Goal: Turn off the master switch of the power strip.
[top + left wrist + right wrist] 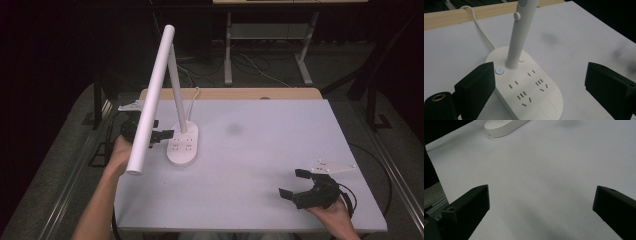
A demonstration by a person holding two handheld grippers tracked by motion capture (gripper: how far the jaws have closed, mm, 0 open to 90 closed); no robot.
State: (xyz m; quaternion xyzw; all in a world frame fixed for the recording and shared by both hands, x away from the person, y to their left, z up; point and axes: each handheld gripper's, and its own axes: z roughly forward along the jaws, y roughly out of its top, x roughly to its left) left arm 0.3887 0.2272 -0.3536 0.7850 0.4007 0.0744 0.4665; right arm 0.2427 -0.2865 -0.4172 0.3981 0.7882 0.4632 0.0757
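Upright white desk lamp (170, 95), seemingly unlit.

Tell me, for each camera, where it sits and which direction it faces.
High view: above the person's side, facing forward and down on the table; both forearms, left claw, right claw show.
Left gripper view: on the left claw, facing the lamp base; both jaws show.
Right gripper view: on the right claw, facing bare table.
All three share the lamp base.
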